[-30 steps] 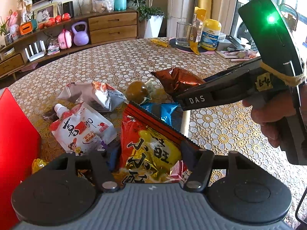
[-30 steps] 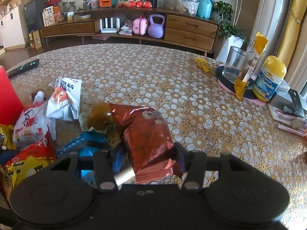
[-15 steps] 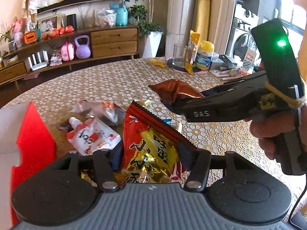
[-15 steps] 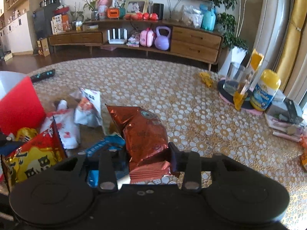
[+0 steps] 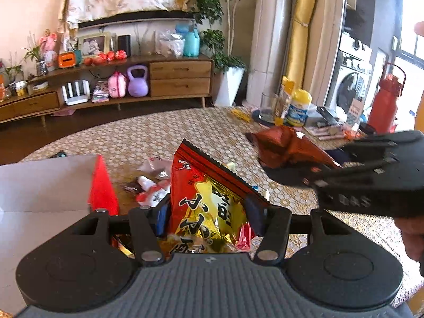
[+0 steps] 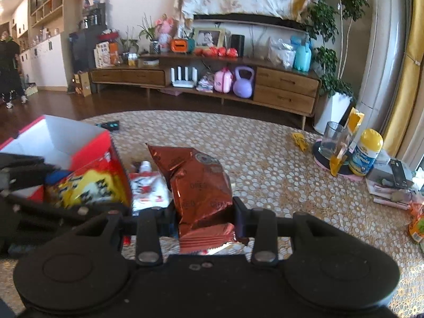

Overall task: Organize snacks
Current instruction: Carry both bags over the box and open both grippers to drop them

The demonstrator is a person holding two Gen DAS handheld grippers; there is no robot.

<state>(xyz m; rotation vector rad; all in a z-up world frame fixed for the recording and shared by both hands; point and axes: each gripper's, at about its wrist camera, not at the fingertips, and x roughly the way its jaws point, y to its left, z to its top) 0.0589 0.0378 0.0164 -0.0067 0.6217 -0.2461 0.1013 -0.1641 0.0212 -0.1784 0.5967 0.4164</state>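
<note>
Left claw (image 5: 206, 212) grips red-yellow bag (image 5: 204, 201); right claw (image 6: 205, 217) grips brown packet (image 6: 198, 180); box's (image 6: 55, 140) white inside only in right view.

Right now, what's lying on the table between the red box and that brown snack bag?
In the right wrist view, a white spouted pouch lies between red box and brown bag.

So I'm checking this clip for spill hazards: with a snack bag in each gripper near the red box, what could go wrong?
The left gripper pinches only the lower end of the red-and-yellow snack bag, so it may slip. The right gripper squeezes the brown foil bag, perhaps crushing its contents. Both head for one red box, and the grippers might collide.
</note>
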